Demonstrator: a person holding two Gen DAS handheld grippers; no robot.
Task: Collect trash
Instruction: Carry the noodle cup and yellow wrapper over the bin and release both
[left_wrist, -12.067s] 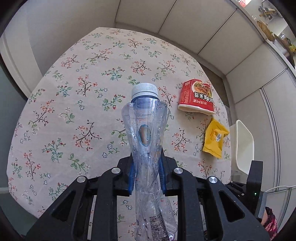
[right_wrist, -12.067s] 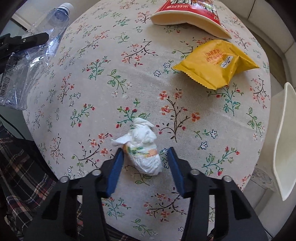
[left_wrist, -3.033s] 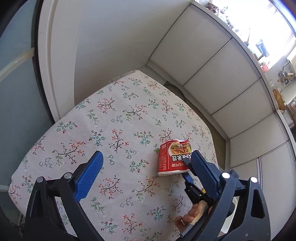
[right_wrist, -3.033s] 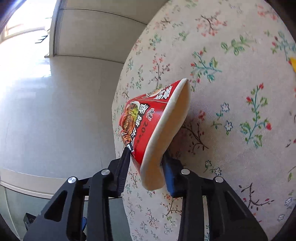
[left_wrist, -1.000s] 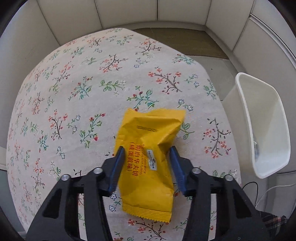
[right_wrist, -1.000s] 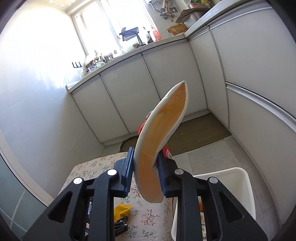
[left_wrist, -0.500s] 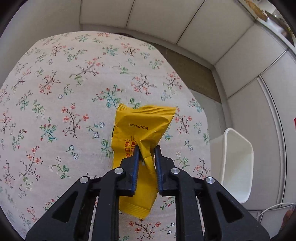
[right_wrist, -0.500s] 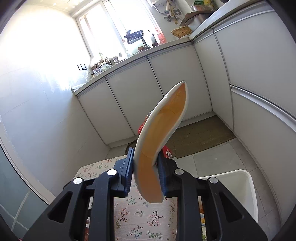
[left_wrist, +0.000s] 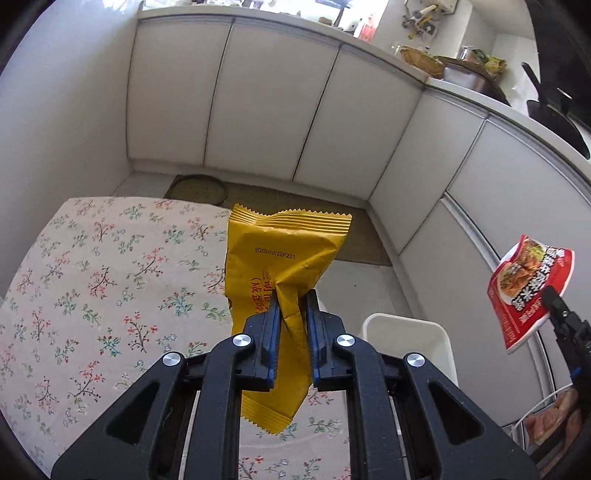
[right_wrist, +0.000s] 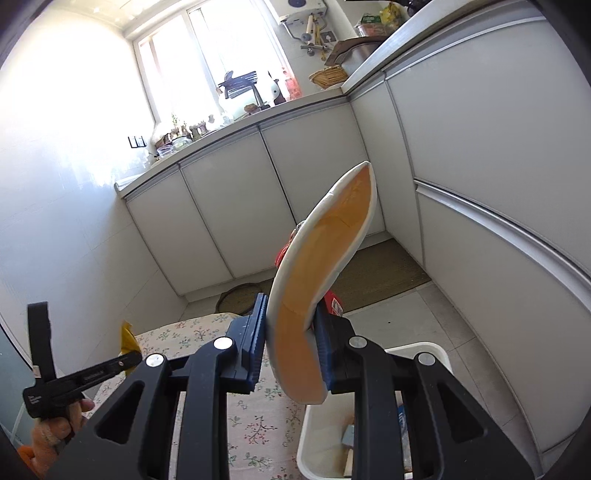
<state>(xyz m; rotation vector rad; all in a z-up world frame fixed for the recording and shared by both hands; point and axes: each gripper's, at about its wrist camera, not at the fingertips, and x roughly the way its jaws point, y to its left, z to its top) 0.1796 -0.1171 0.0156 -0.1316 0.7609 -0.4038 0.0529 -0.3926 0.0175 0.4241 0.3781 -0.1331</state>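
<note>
My left gripper (left_wrist: 290, 306) is shut on a yellow snack wrapper (left_wrist: 284, 254) and holds it up above the floral table (left_wrist: 92, 280). My right gripper (right_wrist: 290, 317) is shut on a squashed red noodle cup (right_wrist: 321, 266), held in the air over the white bin (right_wrist: 328, 424). The cup also shows in the left wrist view (left_wrist: 528, 288), at the right, above the bin (left_wrist: 406, 328). A corner of the wrapper shows in the right wrist view (right_wrist: 127, 338).
White cabinets (left_wrist: 258, 103) line the back and right. A brown mat (right_wrist: 369, 273) lies on the floor. The bin stands beside the table's right edge and holds some trash (right_wrist: 349, 435). The floral table (right_wrist: 192, 339) lies at the lower left.
My left gripper has lifted the yellow wrapper off the table and tilted upward. My right gripper still holds the cup over the bin, nearly unmoved.
</note>
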